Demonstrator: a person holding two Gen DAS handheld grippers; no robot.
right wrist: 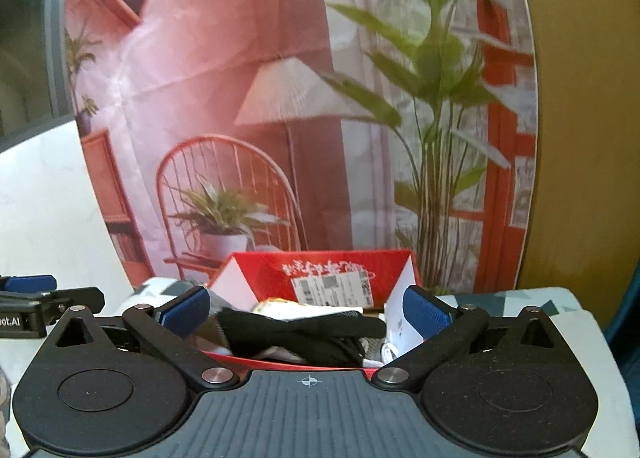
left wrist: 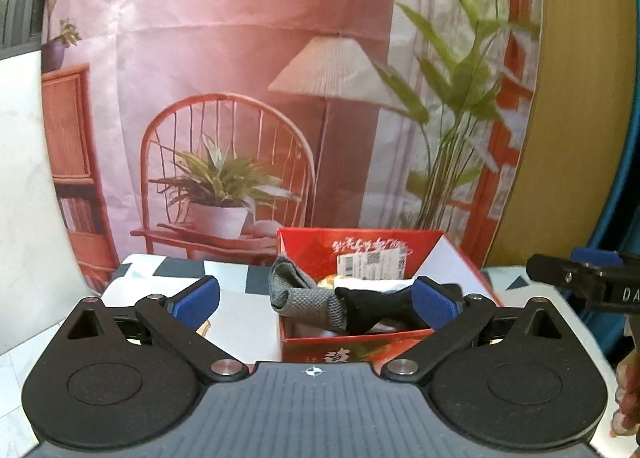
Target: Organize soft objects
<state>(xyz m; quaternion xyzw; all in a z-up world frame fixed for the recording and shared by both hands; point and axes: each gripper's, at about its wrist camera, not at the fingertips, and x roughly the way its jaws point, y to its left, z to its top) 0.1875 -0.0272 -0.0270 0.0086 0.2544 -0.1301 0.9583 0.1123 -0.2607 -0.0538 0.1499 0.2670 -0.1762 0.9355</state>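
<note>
A red cardboard box [left wrist: 360, 348] stands open on the table, in front of both grippers. A grey knitted cloth [left wrist: 308, 298] hangs over its left rim and a black cloth [left wrist: 372, 308] lies across the top, over white and yellow items. My left gripper [left wrist: 316, 304] is open and empty, just short of the box's front wall. In the right wrist view the same box [right wrist: 320, 270] holds the black cloth [right wrist: 304, 332]. My right gripper [right wrist: 306, 316] is open and empty, its fingers either side of the box opening.
A printed backdrop [left wrist: 248, 97] of a pink room stands right behind the box. The table has a white, grey and teal patterned cover [left wrist: 236, 298]. The right gripper's finger [left wrist: 580, 278] shows at the right edge of the left view. A wooden panel [right wrist: 580, 137] rises at the right.
</note>
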